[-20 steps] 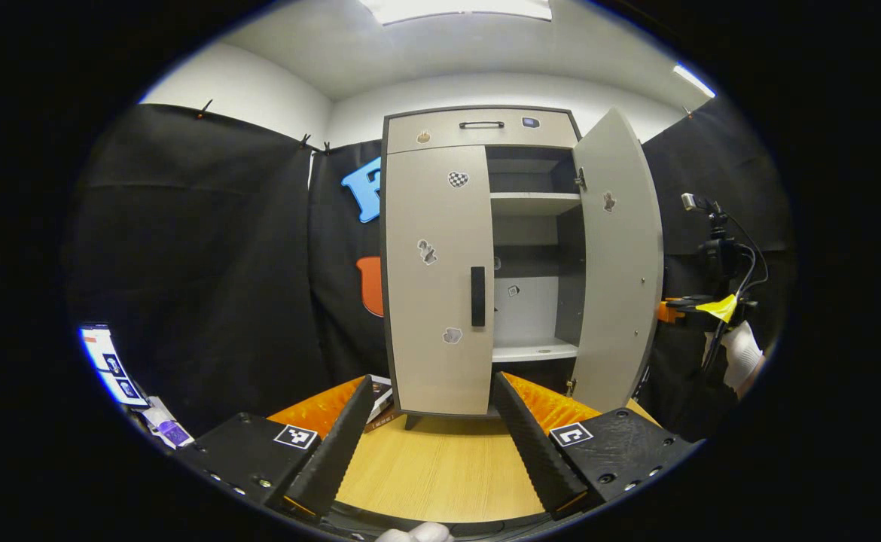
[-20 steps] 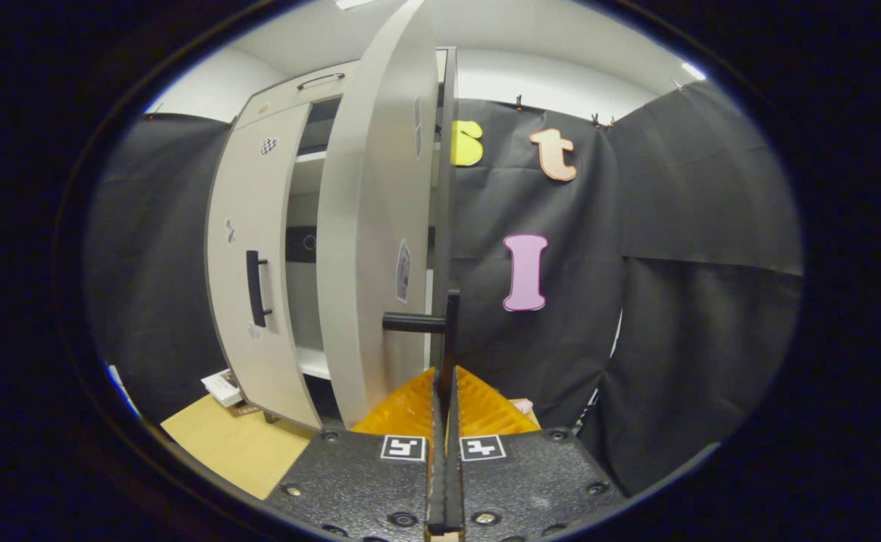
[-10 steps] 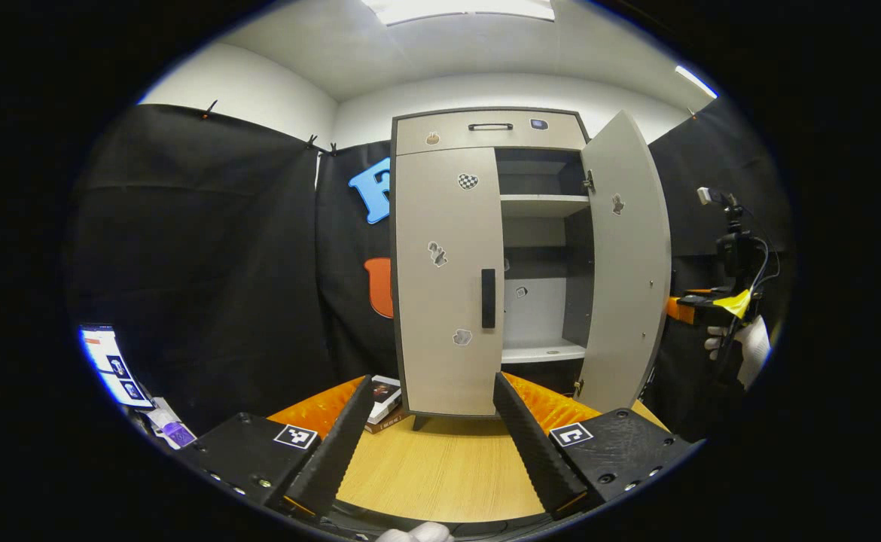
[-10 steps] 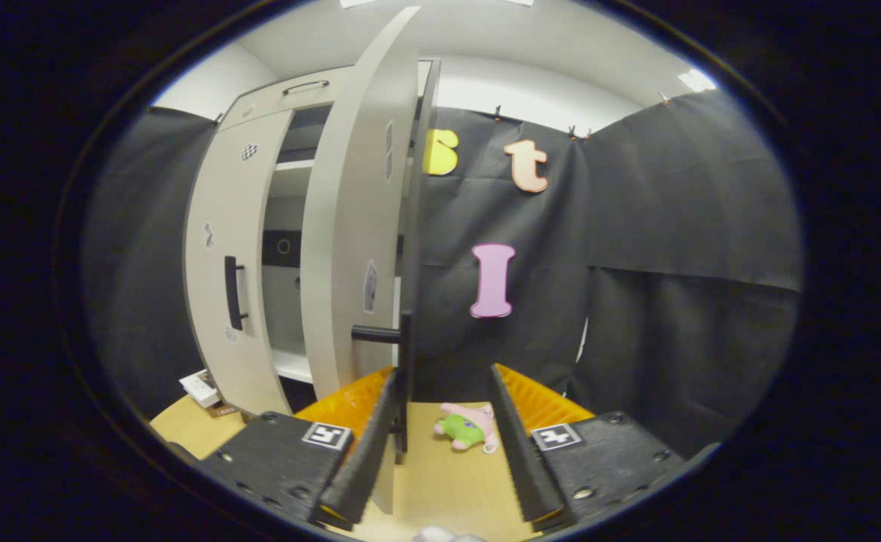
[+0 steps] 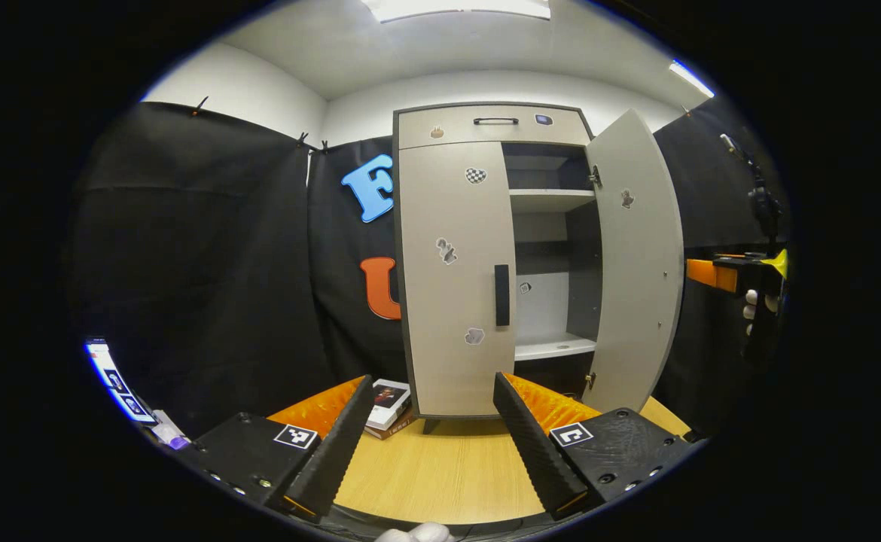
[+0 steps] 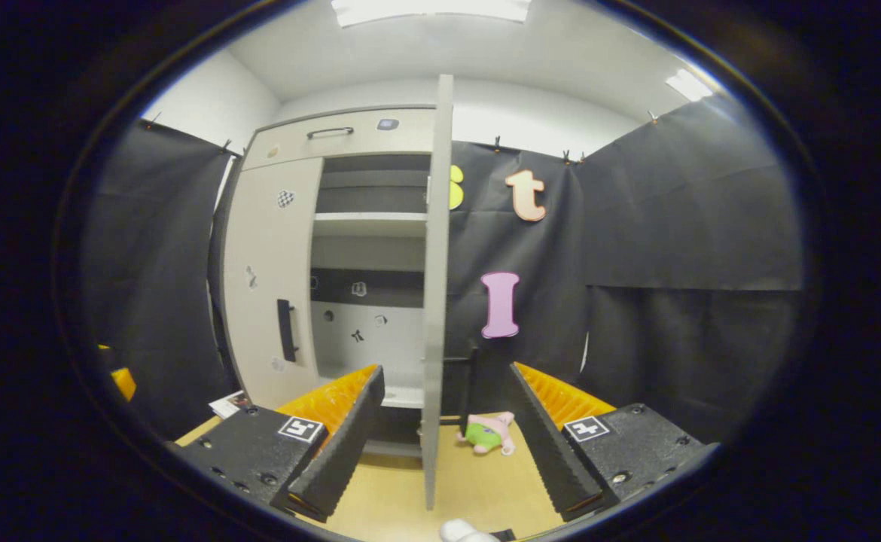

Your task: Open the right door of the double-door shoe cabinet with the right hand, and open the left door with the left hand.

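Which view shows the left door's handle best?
The left gripper view: the left door faces the camera, and its handle stands unobstructed above the open left gripper. The right gripper view shows that handle smaller and at an angle, off to the side.

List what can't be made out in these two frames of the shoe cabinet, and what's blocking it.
- Left door compartment: both views, hidden behind the closed door.
- Right door handle: right gripper view, mostly behind the door's edge.
- Stickers on the doors: left gripper view, too small to identify.
- Books beside the cabinet: left gripper view, partly cut off by the left gripper finger.
- Plush toy: right gripper view, too small for detail.
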A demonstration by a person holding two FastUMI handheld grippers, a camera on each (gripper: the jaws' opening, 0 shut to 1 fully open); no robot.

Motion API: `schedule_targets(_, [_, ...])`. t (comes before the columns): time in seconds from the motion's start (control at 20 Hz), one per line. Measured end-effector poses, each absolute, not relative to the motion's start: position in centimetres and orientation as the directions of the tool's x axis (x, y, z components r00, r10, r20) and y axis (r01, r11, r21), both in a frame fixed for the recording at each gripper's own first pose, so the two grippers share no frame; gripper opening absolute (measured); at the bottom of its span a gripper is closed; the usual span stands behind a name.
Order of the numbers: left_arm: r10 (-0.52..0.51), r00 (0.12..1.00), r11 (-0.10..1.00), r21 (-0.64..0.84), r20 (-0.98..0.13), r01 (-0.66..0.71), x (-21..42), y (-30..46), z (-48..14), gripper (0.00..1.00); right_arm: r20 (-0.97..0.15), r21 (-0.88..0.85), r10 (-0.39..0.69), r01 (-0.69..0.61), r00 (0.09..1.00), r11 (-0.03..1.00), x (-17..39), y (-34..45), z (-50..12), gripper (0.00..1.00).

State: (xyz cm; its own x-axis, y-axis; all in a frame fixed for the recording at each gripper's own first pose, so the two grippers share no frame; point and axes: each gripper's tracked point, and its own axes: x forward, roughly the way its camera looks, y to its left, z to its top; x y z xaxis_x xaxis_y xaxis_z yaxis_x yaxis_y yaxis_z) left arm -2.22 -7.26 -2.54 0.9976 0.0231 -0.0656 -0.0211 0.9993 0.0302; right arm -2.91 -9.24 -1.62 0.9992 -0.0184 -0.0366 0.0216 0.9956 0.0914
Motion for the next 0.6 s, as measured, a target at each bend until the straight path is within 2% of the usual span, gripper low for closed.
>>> schedule_targets(0.25, [-0.030, 0.996, 0.999, 0.020, -0.079, 0.031, -0.4, -5.6, -3.4, 0.96, -0.064, 0.077, 0.017, -0.012, 0.998, 0.997, -6.1, -3.2, -3.5, 1.00])
schedule_targets(0.6, [-0.083, 0.994, 0.996, 0.009, -0.064, 0.084, 6.2, -7.2, -4.0, 0.96, -0.085, 0.086, 0.018, -0.011, 0.996, 0.996, -7.4, -0.9, -4.0, 0.99])
